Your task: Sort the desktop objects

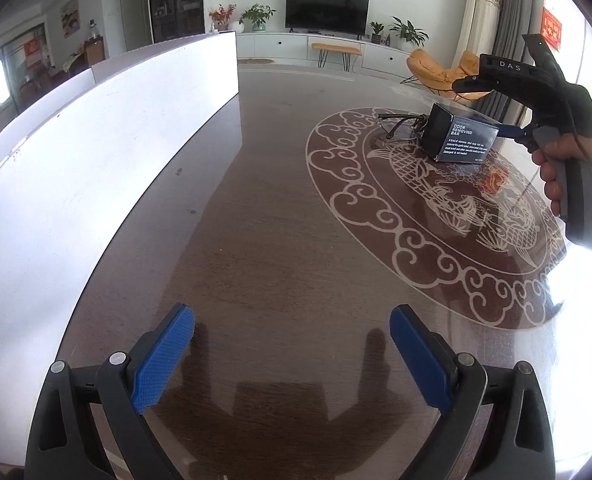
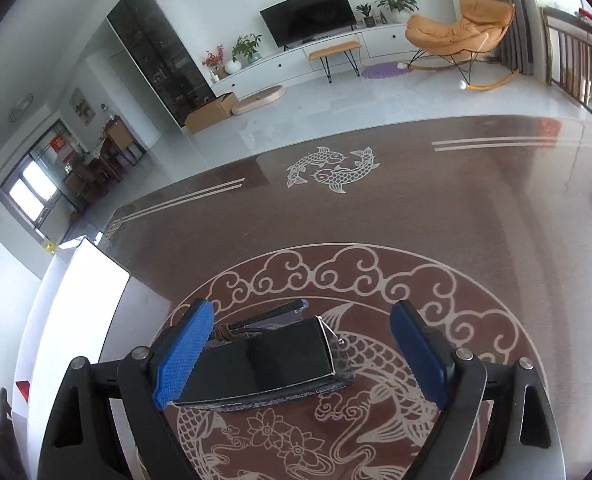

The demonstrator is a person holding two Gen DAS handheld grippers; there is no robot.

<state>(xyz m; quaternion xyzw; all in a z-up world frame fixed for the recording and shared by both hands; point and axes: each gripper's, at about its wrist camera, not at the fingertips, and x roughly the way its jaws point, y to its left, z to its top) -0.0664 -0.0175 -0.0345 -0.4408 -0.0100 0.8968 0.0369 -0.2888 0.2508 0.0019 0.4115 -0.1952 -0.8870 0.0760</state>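
A black box printed "ODOR REMOVING BAR" lies on the brown patterned table. A pair of dark-framed glasses lies just behind it. My right gripper is open around the box. Its left blue pad sits against or just beside the box's left end, and its right pad stands well apart. The left wrist view shows the box and glasses at the far right, with a hand holding the right gripper behind them. My left gripper hangs open over bare table, holding nothing.
A long white container wall runs along the table's left side and shows again at the left of the right wrist view. Past the table's far edge are the floor, a TV cabinet and an orange chair.
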